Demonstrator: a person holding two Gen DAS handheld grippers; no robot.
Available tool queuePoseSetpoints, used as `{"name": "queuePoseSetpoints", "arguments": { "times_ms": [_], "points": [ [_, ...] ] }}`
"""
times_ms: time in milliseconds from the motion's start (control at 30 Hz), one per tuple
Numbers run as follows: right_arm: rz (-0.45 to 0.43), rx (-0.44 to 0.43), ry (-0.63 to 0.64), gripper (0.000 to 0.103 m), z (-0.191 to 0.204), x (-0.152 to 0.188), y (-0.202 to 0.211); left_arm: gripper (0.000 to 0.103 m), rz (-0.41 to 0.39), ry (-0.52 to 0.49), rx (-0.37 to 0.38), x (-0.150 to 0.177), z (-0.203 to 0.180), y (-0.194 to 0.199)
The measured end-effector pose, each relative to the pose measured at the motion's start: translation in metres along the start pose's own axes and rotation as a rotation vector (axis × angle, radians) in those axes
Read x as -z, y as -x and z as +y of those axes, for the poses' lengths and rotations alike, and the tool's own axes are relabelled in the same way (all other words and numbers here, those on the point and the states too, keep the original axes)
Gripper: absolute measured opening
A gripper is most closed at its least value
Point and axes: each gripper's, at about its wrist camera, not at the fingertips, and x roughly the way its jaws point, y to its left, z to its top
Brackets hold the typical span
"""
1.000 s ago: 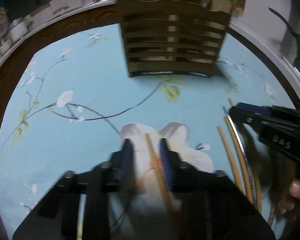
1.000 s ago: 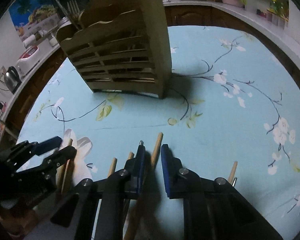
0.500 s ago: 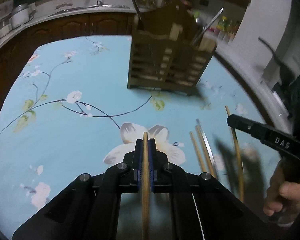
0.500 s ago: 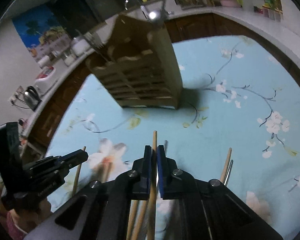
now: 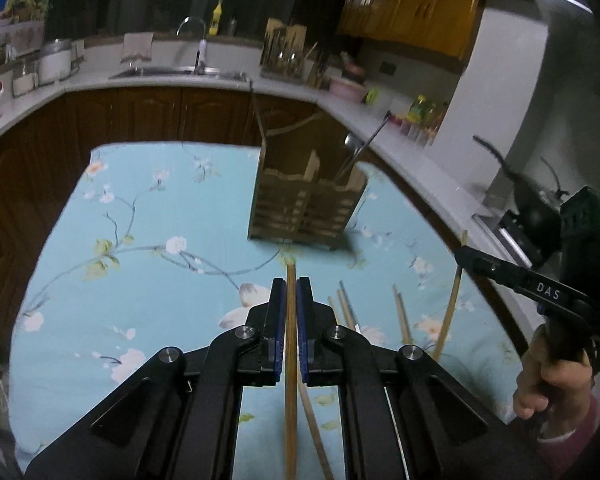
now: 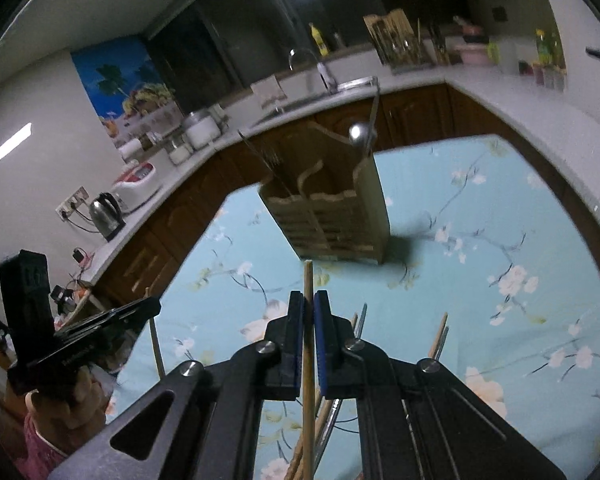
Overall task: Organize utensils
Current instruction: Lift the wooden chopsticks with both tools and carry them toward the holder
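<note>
Floral blue tablecloth; wooden utensil holder stands ahead of both raised grippers, left gripper and right gripper each clamped on a chopstick aligned lengthwise toward it.

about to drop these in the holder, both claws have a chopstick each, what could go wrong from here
1. The left claw pinches its chopstick near the tip, most of it trailing behind; it may pivot or slip.
2. The holder already has a spoon leaning out, which an incoming stick might knock.
3. The right claw and its chopstick aim at the same holder, so the two could collide.
</note>
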Motion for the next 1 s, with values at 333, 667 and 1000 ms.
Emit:
{"name": "queuePoseSetpoints", "arguments": {
  "times_ms": [333,667,1000],
  "points": [
    [-0.133,0.001,0.055,0.005,0.012,-0.03,0.039,0.004,-0.138,-0.019,-0.023,-0.025,-0.002,0.043],
    [-0.16,0.009,0.055,0.005,0.006,-0.048,0.039,0.004,-0.167,-0.003,-0.024,-0.043,0.0,0.04],
    [-0.208,0.051,0.072,0.005,0.006,-0.076,0.036,0.004,-0.213,-0.002,-0.024,-0.075,-0.003,0.028]
  ]
}}
